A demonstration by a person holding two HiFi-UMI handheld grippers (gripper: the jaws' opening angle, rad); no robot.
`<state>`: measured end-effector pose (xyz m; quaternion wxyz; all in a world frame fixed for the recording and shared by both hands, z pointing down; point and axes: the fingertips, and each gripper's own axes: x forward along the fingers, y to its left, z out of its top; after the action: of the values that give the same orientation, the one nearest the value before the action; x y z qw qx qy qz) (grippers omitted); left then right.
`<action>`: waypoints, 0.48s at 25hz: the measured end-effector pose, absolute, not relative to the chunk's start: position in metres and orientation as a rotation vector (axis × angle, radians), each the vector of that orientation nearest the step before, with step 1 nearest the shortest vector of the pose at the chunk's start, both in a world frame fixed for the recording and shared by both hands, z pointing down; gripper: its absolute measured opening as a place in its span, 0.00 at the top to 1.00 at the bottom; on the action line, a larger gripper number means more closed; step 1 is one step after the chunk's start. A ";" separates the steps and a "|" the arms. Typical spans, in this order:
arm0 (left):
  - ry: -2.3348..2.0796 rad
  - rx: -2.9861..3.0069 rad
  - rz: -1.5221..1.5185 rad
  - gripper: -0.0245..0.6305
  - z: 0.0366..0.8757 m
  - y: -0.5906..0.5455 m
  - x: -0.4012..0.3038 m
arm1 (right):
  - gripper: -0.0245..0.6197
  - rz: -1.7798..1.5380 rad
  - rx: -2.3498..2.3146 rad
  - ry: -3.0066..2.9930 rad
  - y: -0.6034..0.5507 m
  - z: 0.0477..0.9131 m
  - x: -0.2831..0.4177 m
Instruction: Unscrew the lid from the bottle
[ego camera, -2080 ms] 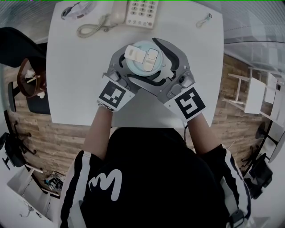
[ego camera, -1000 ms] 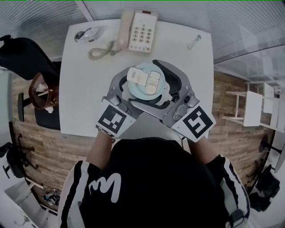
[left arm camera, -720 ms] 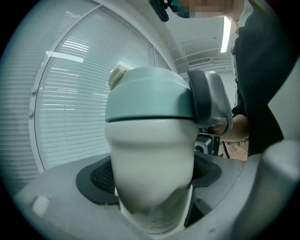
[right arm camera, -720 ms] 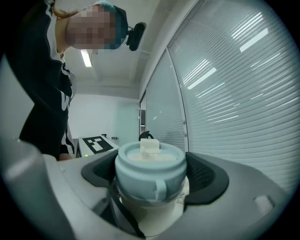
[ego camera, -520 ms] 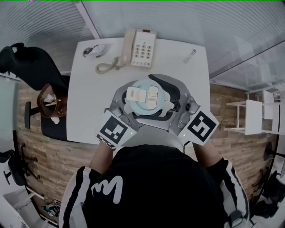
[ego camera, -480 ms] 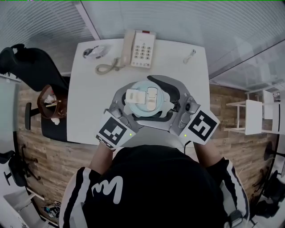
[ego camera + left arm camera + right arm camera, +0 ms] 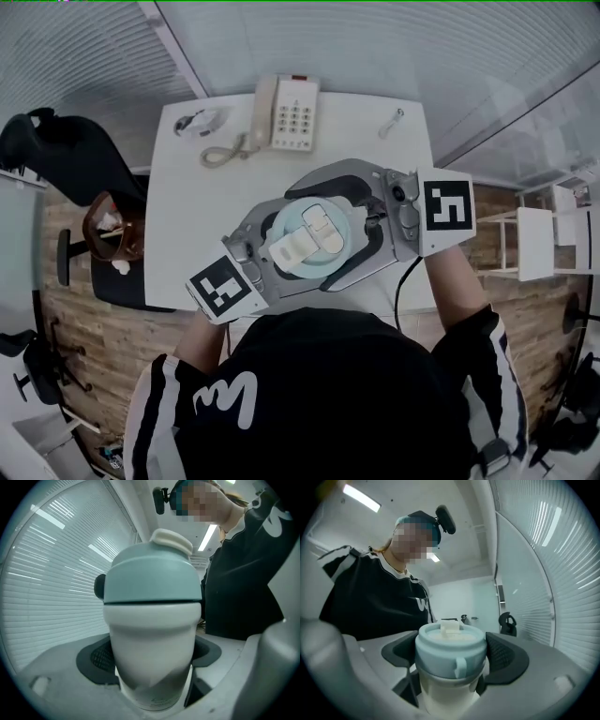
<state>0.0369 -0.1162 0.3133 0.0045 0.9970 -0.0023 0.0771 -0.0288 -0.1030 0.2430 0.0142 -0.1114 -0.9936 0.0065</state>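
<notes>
Left gripper point(image 7: 151, 660) jaws clamped on the white bottle point(image 7: 150, 630) body; right gripper point(image 7: 453, 660) jaws clamped on the lid point(image 7: 309, 239). Bottle held above the tabletop point(image 7: 206, 206) near edge. Risk: the smooth body slips and turns with the lid, or drops.

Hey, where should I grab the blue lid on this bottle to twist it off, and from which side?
Take the lid by its round side wall, above the seam with the white bottle, coming in level from the side. The raised flip cap on top makes a poor clamp; the wall offers two opposite faces. The right gripper holds it so.
</notes>
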 end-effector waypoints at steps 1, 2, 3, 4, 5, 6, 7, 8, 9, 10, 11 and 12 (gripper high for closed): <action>0.027 3.124 0.234 0.30 0.312 -0.112 0.035 | 0.28 0.018 -0.417 -3.082 -0.099 0.241 -0.031; 0.065 3.126 0.225 0.30 0.311 -0.108 0.033 | 0.28 0.018 -0.482 -3.065 -0.095 0.240 -0.034; 0.111 3.128 0.214 0.30 0.309 -0.102 0.031 | 0.28 0.020 -0.547 -3.044 -0.090 0.240 -0.035; 0.165 3.126 0.203 0.30 0.308 -0.097 0.031 | 0.28 0.024 -0.615 -3.020 -0.085 0.239 -0.036; 0.227 3.119 0.198 0.30 0.306 -0.090 0.031 | 0.28 0.031 -0.690 -2.993 -0.080 0.239 -0.035; 0.291 3.109 0.194 0.30 0.305 -0.084 0.031 | 0.28 0.042 -0.773 -2.964 -0.075 0.238 -0.033; 0.355 3.095 0.186 0.30 0.304 -0.077 0.032 | 0.28 0.058 -0.856 -2.934 -0.070 0.238 -0.032; 0.410 3.080 0.166 0.30 0.302 -0.072 0.033 | 0.28 0.081 -0.930 -2.908 -0.066 0.237 -0.030; 0.451 3.067 0.139 0.30 0.300 -0.069 0.034 | 0.28 0.106 -0.986 -2.889 -0.064 0.235 -0.030; 0.473 3.057 0.114 0.30 0.298 -0.067 0.034 | 0.28 0.125 -1.017 -2.883 -0.063 0.233 -0.030; 0.476 3.053 0.099 0.30 0.297 -0.068 0.033 | 0.28 0.131 -1.025 -2.891 -0.064 0.231 -0.031; 0.462 3.056 0.094 0.30 0.297 -0.070 0.032 | 0.28 0.126 -1.011 -2.916 -0.066 0.228 -0.032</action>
<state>0.0317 -0.0700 0.2966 0.0247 0.9880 0.1494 0.0303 -0.0317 -0.0663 0.2283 0.0265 -0.3271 -0.9437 0.0407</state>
